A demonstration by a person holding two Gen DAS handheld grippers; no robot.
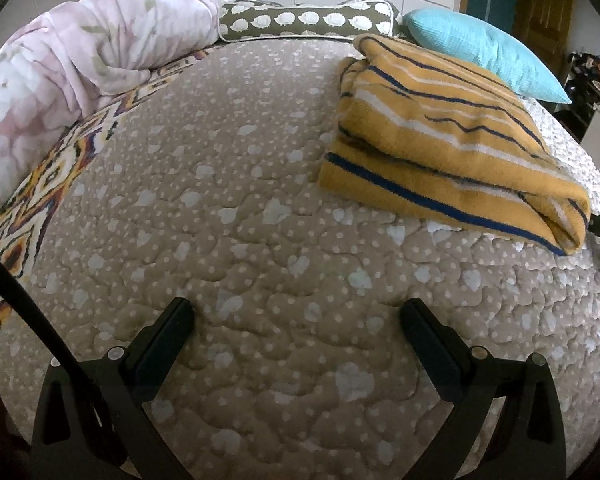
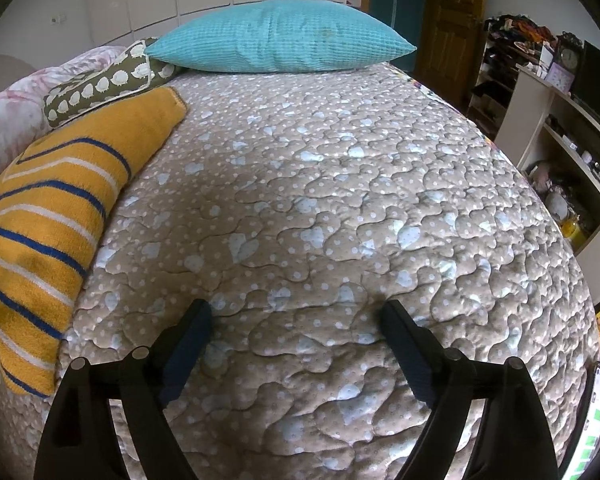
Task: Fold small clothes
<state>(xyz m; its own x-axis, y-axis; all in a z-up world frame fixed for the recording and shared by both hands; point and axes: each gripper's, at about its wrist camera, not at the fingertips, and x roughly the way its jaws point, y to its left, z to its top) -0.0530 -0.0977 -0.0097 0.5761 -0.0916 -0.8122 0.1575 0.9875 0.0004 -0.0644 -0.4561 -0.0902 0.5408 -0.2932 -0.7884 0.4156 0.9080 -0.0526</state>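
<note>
Folded sweater lies well beyond L gripper, fingers spread.

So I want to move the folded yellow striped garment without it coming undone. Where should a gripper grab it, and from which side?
Probably the thick rolled fold at the near corner of the yellow striped garment, where the layers bunch together. Come in low from the near edge of the quilt, so both open fingers of the left gripper pinch all layers at once; a single loose edge would likely unfold.

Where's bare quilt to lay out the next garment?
Bare quilt lies right of the folded striped sweater, below the teal pillow, and ahead of the left gripper. Crowded by the floral duvet and hedgehog pillow.
</note>
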